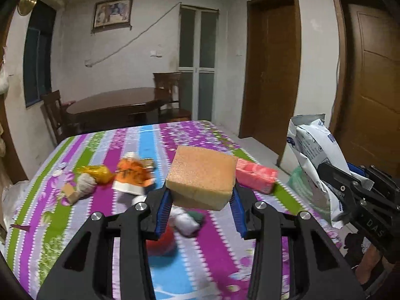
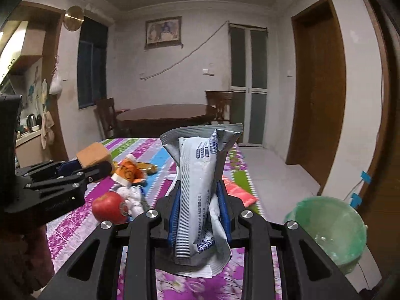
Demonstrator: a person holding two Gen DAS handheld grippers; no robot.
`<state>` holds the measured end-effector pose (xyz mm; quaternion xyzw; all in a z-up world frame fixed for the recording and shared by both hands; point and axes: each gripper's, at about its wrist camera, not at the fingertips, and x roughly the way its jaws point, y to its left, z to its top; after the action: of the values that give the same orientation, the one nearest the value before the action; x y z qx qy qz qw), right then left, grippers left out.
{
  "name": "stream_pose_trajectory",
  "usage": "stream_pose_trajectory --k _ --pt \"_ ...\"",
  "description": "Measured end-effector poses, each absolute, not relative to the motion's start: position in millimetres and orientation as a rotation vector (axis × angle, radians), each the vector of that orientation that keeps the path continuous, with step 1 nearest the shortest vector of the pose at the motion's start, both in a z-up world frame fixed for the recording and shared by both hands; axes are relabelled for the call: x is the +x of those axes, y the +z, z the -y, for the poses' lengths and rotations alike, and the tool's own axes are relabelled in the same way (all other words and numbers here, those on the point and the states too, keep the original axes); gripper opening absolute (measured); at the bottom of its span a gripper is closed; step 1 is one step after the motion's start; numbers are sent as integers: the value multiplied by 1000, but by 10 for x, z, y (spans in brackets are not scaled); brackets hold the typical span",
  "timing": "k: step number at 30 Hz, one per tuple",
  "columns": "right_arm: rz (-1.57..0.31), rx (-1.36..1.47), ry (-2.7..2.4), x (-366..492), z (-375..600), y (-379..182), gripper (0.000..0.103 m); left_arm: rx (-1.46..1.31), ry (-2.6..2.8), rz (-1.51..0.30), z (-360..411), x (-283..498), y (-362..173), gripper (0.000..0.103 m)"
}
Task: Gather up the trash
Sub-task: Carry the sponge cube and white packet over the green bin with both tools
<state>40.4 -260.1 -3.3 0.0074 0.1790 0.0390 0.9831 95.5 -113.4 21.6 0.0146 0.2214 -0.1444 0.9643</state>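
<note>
Where tongs (image 1: 201, 200) grip sponge (image 1: 202, 175), apple (image 2: 108, 207) beneath.

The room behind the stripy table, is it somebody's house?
Most likely yes, a home's dining room. A dark wooden dining table with chairs stands at the back, a framed picture hangs on the wall, and a kettle sits on a counter at the left.

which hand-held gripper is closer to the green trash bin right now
Right. The right hand-held gripper, clamping the white wrapper, is just left of the green bin. The left hand-held gripper, holding the sponge, is farther left over the table.
</note>
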Motion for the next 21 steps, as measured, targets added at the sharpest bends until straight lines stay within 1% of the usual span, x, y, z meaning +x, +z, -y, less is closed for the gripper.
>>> stream_pose_trajectory --k 11,21 --pt "-373 17 -9 247 3214 153 29 61 -388 -451 1780 1044 244 40" --pt "-465 47 -134 267 4238 209 29 104 -576 -503 2651 1271 218 40"
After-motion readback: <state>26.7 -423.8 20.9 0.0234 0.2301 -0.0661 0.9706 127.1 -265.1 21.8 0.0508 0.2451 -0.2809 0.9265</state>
